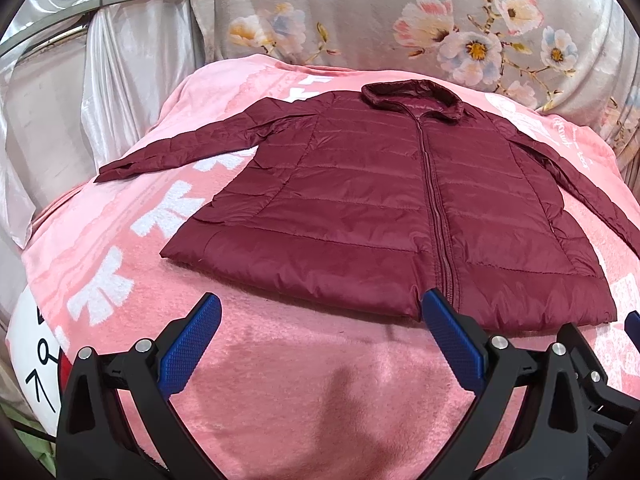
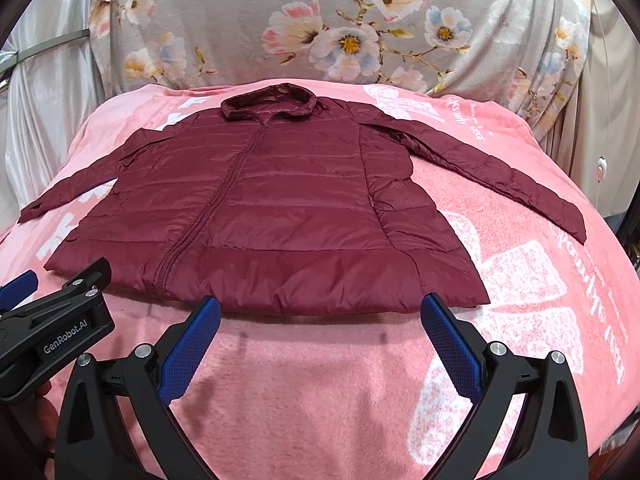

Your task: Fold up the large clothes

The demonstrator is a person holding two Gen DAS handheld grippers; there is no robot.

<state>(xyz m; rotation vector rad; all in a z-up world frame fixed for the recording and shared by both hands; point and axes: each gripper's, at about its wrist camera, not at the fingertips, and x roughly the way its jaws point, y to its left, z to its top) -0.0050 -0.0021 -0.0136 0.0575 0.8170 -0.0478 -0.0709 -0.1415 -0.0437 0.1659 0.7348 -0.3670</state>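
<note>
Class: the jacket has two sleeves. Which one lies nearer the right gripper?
The sleeve stretching toward the right edge of the pink blanket; the other sleeve lies beyond the left gripper.

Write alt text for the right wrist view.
A maroon puffer jacket lies flat and zipped on a pink blanket, sleeves spread outward. The right gripper, jaws open, hovers near its hem; the left gripper shows at the left edge.

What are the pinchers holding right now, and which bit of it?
Nothing. The left gripper and right gripper both have their jaws wide open above the pink blanket, short of the hem of the maroon jacket, which lies flat and untouched.
</note>
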